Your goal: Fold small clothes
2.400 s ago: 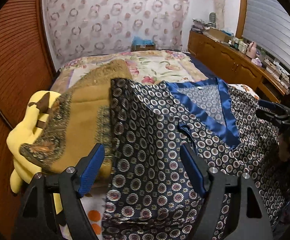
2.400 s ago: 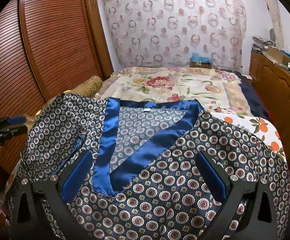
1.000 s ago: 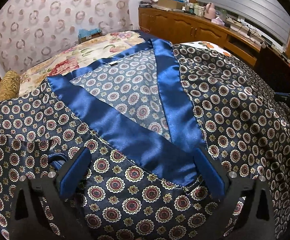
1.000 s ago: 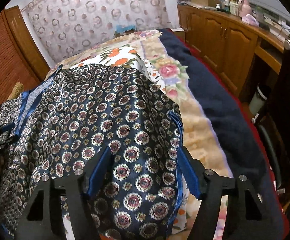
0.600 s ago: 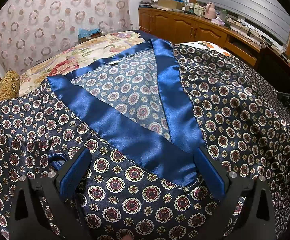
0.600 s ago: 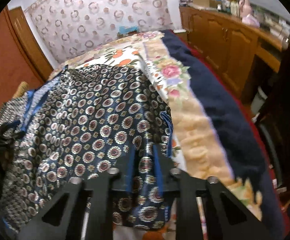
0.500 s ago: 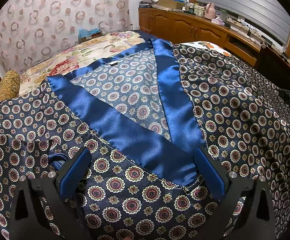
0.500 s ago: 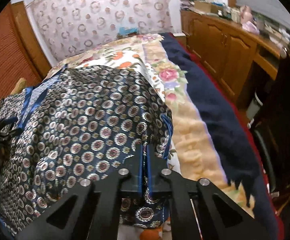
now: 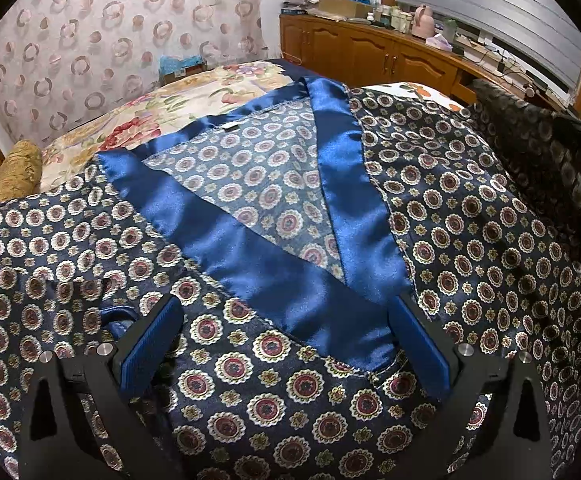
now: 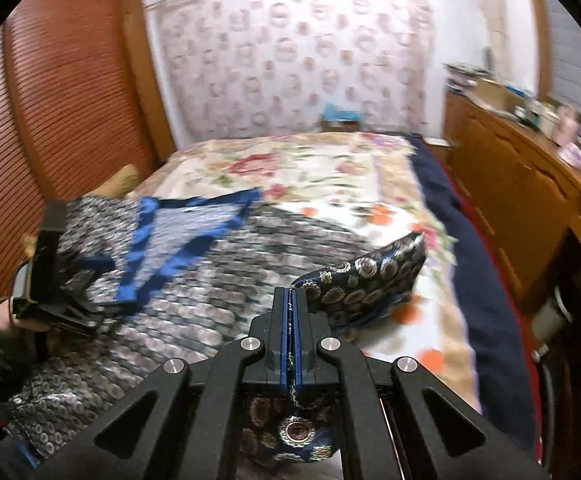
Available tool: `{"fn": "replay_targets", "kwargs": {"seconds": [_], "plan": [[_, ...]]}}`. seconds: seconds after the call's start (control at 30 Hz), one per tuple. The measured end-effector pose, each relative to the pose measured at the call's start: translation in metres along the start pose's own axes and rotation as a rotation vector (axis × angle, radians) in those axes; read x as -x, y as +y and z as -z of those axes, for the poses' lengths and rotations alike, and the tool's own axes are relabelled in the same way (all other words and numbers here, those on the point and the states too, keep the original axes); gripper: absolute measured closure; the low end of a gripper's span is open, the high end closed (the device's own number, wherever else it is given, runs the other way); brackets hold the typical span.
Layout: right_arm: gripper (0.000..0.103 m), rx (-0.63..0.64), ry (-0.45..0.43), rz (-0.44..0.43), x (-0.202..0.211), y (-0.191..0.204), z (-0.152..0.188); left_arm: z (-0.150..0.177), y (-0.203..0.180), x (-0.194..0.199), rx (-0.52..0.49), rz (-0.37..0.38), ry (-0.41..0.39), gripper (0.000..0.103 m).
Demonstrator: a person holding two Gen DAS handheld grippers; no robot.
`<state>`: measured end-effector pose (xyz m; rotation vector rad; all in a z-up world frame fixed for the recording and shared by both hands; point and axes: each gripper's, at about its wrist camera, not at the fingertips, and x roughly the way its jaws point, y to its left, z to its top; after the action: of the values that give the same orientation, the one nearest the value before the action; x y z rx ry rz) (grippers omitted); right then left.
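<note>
A dark navy patterned top (image 9: pixel 470 216) with a shiny blue V-neck band (image 9: pixel 278 272) lies spread on the bed, neckline away from me. My left gripper (image 9: pixel 286 340) is open and hovers low over its front, just below the V. My right gripper (image 10: pixel 290 312) is shut on the top's right edge (image 10: pixel 370 272) and holds that flap lifted off the bed. The rest of the top (image 10: pixel 194 272) is blurred in the right wrist view. The left gripper (image 10: pixel 66 280) shows there at the left, held by a hand.
The floral bedspread (image 10: pixel 310 168) covers the bed, with a dark blue blanket (image 10: pixel 486 280) along its right side. A wooden cabinet (image 10: pixel 530 200) with clutter stands at the right. A slatted wooden wardrobe (image 10: pixel 62 92) stands at the left. A gold cushion (image 9: pixel 14 168) lies far left.
My right gripper closed on the top's right edge and lifted it, swinging the view towards the middle of the bed. The left gripper has stayed in place, open.
</note>
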<state>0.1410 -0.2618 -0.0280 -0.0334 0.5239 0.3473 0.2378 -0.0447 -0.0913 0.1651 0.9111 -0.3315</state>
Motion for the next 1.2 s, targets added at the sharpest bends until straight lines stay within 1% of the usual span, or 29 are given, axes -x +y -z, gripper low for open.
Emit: {"fn": "replay_targets", "kwargs": {"seconds": [0.03, 0.1, 0.13, 0.2, 0.23, 0.27, 0.37, 0.47, 0.5, 0.53, 0.6, 0.67, 0.87, 0.9, 0.97, 1.07, 1.2], "plan": [[0.101, 0.009, 0.01, -0.021, -0.006, 0.006, 0.001, 0.0, 0.001, 0.005, 0.008, -0.005, -0.017, 0.0], [0.101, 0.027, 0.034, -0.042, -0.019, 0.016, 0.003, 0.002, 0.004, 0.021, 0.026, -0.011, -0.075, 0.0], [0.098, 0.031, 0.047, -0.043, -0.024, 0.019, 0.005, 0.002, 0.005, 0.029, 0.036, -0.012, -0.099, 0.0], [0.087, 0.027, 0.066, -0.045, -0.029, 0.017, 0.009, 0.002, 0.009, 0.044, 0.065, -0.007, -0.141, 0.0], [0.076, 0.016, 0.066, -0.042, -0.029, 0.014, 0.011, 0.003, 0.01, 0.05, 0.074, -0.005, -0.156, 0.0], [0.069, 0.006, 0.062, -0.038, -0.028, 0.011, 0.011, 0.003, 0.011, 0.055, 0.08, -0.005, -0.171, 0.0], [0.068, -0.018, 0.06, -0.02, -0.024, -0.003, 0.008, 0.007, 0.01, 0.069, 0.077, -0.006, -0.207, 0.0], [0.067, -0.026, 0.062, -0.001, -0.029, -0.011, 0.002, 0.006, 0.01, 0.072, 0.077, 0.011, -0.209, 0.0], [0.067, -0.026, 0.063, 0.008, -0.032, -0.012, -0.001, 0.006, 0.008, 0.072, 0.077, 0.027, -0.203, 0.0], [0.067, -0.028, 0.063, 0.019, -0.035, -0.008, -0.003, 0.007, 0.007, 0.072, 0.075, 0.038, -0.199, 0.0], [0.067, -0.042, 0.075, 0.035, -0.041, -0.011, -0.006, 0.008, 0.003, 0.07, 0.071, 0.05, -0.191, 0.0], [0.067, -0.05, 0.104, 0.054, -0.06, -0.011, -0.004, 0.01, 0.001, 0.07, 0.072, 0.05, -0.186, 0.0], [0.068, -0.063, 0.186, 0.079, -0.091, -0.021, -0.003, 0.014, -0.004, 0.07, 0.069, 0.066, -0.178, 0.0], [0.069, -0.063, 0.189, 0.075, -0.094, -0.022, -0.003, 0.014, -0.004, 0.069, 0.069, 0.063, -0.174, 0.0], [0.092, -0.044, 0.185, 0.058, -0.098, -0.017, -0.006, 0.016, -0.003, 0.068, 0.07, 0.058, -0.168, 0.0], [0.098, -0.016, 0.16, 0.006, -0.097, -0.009, -0.015, 0.018, 0.002, 0.067, 0.086, 0.048, -0.163, 0.0], [0.099, 0.035, 0.111, -0.06, -0.088, 0.012, -0.036, 0.019, 0.01, 0.069, 0.116, 0.041, -0.168, 0.0]]}}
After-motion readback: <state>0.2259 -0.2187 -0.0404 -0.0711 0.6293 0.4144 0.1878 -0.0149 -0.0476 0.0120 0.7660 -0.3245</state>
